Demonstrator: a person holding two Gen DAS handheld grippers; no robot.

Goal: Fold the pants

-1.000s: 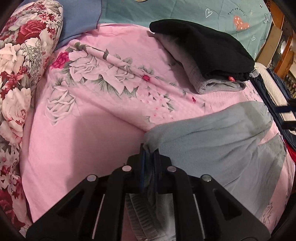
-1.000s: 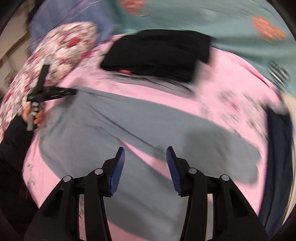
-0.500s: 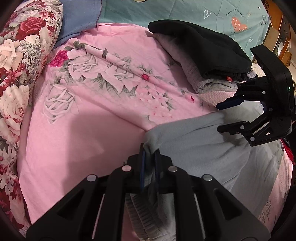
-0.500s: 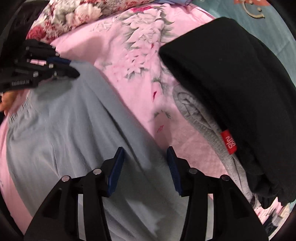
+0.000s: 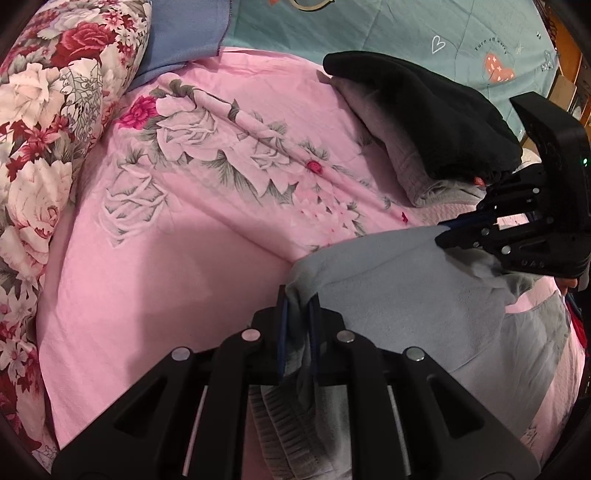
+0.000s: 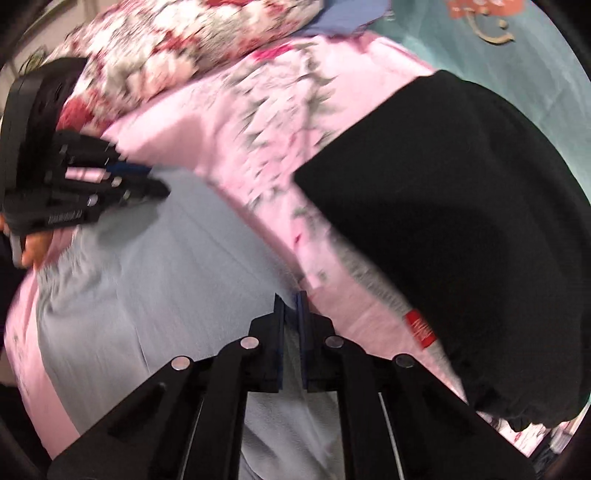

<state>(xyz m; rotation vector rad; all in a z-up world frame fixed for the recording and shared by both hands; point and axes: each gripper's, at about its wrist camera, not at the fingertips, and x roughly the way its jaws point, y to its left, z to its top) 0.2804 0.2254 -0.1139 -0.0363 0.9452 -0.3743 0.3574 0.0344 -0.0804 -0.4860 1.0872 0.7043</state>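
Note:
Grey pants (image 5: 399, 291) lie on a pink flowered bedsheet (image 5: 155, 266). My left gripper (image 5: 298, 306) is shut on the pants' top edge near the ribbed waistband (image 5: 284, 432). My right gripper (image 6: 290, 306) is shut on the pants' far edge; the right wrist view is blurred. In the left wrist view the right gripper (image 5: 448, 230) shows at the right, pinching the same edge. In the right wrist view the left gripper (image 6: 155, 181) shows at the left on the grey pants (image 6: 155, 295).
A stack of folded clothes, black on top (image 5: 424, 107) and grey beneath (image 5: 406, 170), sits at the back right. A flowered pillow (image 5: 40, 122) lies at the left. A teal quilt (image 5: 388, 26) and a blue cloth (image 5: 184, 33) lie behind.
My right gripper came down to the pants' far edge and shut on it. The left gripper has kept its hold near the waistband.

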